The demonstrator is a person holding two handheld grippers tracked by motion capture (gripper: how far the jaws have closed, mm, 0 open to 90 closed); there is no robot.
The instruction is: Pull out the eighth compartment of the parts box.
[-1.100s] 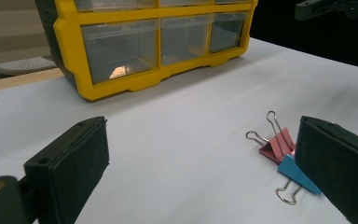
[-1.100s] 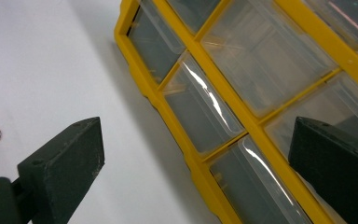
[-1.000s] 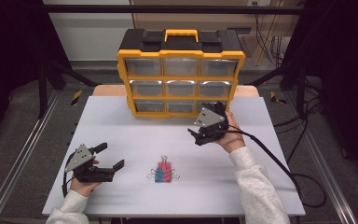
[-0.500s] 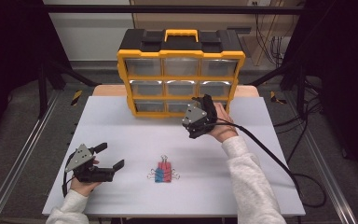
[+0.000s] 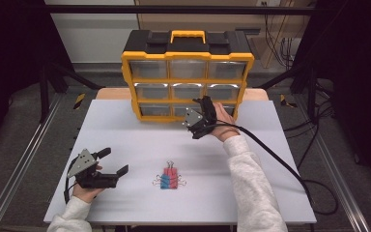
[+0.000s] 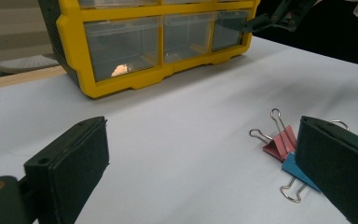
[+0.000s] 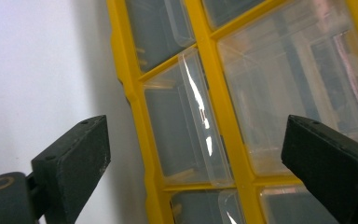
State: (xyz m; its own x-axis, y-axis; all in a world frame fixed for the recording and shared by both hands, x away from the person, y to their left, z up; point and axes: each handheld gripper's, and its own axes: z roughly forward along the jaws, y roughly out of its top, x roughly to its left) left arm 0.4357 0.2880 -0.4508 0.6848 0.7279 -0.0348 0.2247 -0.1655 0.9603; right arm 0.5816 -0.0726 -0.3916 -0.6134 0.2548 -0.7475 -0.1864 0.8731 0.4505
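Note:
A yellow and black organiser box (image 5: pixel 188 82) with clear drawers stands at the back of the white table (image 5: pixel 125 140). My right gripper (image 5: pixel 201 116) is open right in front of its bottom row. In the right gripper view a clear bottom-row drawer (image 7: pixel 182 126) lies between the wide jaws, untouched. A pink binder clip (image 6: pixel 279 142) and a blue binder clip (image 6: pixel 294 170) lie together at the table's front middle (image 5: pixel 170 180). My left gripper (image 5: pixel 114 161) rests open on the table left of the clips, holding nothing. Its right jaw hides part of the clips in the left gripper view.
The right gripper's black cable (image 5: pixel 275 159) trails across the table's right side and off the edge. Metal frame rails (image 5: pixel 24 154) run along both sides of the table. The box front (image 6: pixel 121 51) stands beyond bare white tabletop in the left gripper view.
My right gripper has moved left and in toward the box's bottom row of drawers. The left gripper and the clips have stayed put.

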